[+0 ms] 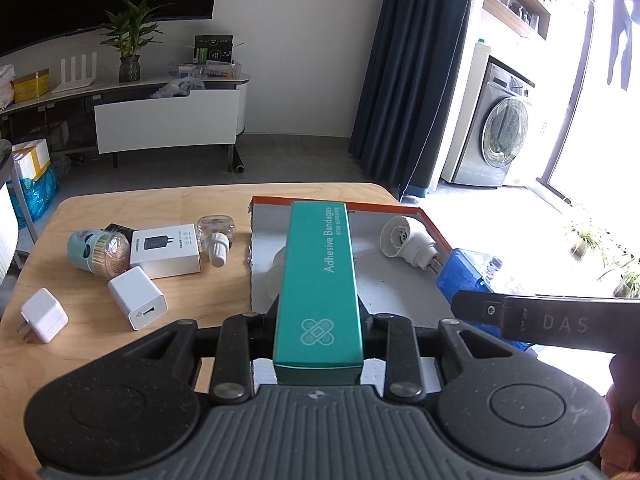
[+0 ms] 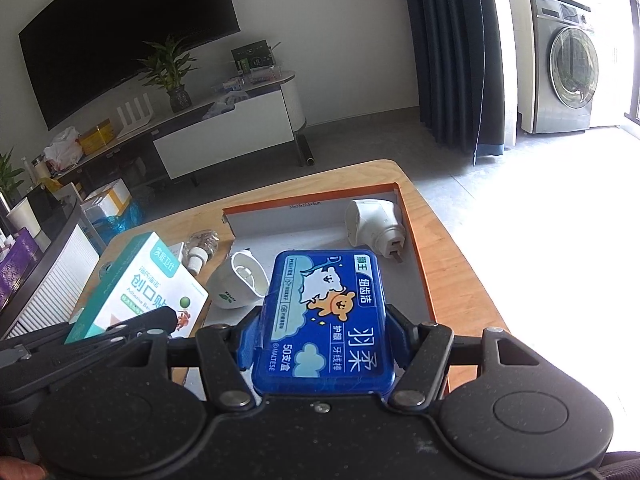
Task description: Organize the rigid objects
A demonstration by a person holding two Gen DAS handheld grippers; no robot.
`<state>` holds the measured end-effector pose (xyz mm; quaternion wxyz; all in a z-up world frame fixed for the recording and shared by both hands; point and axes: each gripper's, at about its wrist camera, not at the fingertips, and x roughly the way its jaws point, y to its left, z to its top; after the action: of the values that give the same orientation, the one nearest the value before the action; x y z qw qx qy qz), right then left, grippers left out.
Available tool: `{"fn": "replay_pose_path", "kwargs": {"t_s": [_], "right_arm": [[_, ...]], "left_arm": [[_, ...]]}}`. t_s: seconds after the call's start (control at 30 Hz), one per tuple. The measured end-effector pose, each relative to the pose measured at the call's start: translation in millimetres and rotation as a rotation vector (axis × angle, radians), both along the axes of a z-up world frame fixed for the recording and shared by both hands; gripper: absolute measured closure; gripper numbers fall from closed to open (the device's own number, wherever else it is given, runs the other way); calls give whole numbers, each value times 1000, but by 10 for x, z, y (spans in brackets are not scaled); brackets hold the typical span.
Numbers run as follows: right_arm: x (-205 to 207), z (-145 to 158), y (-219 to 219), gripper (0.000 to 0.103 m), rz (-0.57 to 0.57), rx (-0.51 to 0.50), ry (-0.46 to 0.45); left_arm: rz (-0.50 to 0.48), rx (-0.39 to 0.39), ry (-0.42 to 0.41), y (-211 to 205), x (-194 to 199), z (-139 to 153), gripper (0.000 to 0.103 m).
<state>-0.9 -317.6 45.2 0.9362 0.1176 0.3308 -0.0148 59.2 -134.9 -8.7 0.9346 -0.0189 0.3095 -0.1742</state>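
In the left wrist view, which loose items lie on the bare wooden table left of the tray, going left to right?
White plug adapter → mint cotton-swab jar → white USB charger → white charger box → clear bottle with white cap.

Chargers lie left of the tray.

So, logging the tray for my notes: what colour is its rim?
Orange; the tray rim shows best in the right wrist view.
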Motion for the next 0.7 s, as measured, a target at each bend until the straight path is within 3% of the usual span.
{"fn": "replay_pose_path", "kwargs": {"t_s": [0.7], "right_arm": [[77,-65,-38,28,-8,4,12]], "left_arm": [[-31,9,20,-134,44,-59,72]]}}
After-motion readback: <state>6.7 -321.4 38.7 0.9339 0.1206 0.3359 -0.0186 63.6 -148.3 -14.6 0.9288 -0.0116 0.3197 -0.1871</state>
